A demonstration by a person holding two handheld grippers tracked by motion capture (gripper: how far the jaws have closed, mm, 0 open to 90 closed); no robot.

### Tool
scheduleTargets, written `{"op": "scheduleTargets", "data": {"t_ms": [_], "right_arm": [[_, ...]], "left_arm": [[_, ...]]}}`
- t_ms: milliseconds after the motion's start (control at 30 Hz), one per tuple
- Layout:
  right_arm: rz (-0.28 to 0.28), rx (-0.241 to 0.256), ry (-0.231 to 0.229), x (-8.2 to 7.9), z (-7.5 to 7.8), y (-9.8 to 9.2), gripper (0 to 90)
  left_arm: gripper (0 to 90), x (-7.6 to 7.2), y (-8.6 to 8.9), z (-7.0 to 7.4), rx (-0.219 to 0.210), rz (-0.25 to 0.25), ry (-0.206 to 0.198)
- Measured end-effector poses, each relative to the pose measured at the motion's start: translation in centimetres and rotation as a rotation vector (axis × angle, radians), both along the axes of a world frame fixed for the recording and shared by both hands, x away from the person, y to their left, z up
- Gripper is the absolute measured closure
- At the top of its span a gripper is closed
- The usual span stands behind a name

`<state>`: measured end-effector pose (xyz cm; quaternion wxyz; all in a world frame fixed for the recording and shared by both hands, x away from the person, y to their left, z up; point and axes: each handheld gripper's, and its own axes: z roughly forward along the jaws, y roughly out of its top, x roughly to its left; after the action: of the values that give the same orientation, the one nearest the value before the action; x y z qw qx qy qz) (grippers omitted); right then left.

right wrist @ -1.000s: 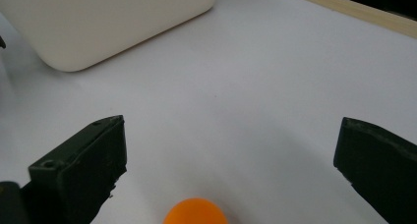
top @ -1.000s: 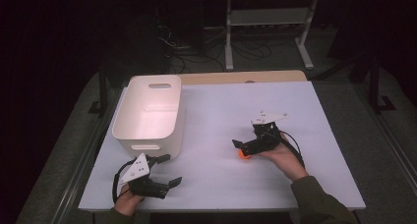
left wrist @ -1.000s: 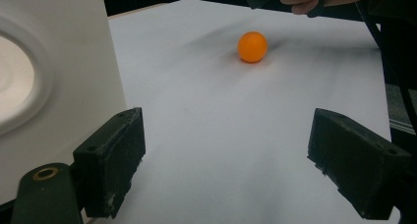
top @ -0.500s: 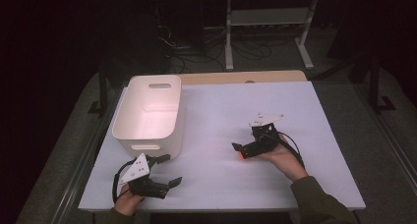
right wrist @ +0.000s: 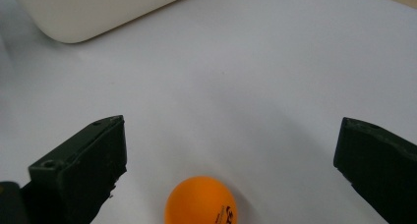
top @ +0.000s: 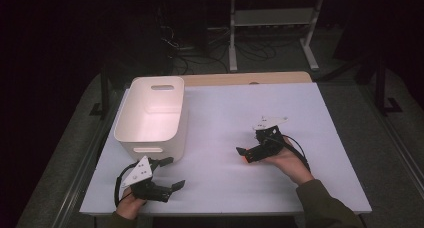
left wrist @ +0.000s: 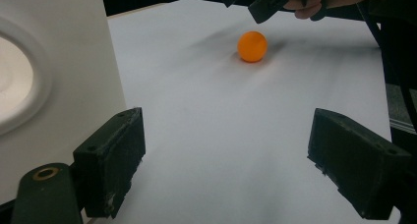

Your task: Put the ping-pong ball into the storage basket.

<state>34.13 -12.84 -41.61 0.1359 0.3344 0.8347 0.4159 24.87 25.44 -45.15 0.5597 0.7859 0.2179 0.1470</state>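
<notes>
White table [top: 310, 113] — orange ball [right wrist: 201, 202], print unreadable, between spread right tongs [right wrist: 231, 170]; left tongs [left wrist: 236, 170] apart.

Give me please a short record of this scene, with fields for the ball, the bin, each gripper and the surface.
ball: orange ball on the table, between the open jaws of the right gripper, not yet gripped
bin: white plastic bin, upright, at the table's left side; nothing visible inside
left gripper: left gripper open, holding nothing, low near the bin's front
right gripper: open, around the ball
surface: white table
</notes>
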Motion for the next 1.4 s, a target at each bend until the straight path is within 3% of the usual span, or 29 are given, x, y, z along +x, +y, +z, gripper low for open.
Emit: {"op": "scheduleTargets", "data": {"t_ms": [1400], "right_arm": [[0.042,-0.112,0.077,0.2,-1.1,0.1,0.0]], "left_arm": [[14.1,0.0,0.0,0.0,0.005,-0.002,-0.004]]}}
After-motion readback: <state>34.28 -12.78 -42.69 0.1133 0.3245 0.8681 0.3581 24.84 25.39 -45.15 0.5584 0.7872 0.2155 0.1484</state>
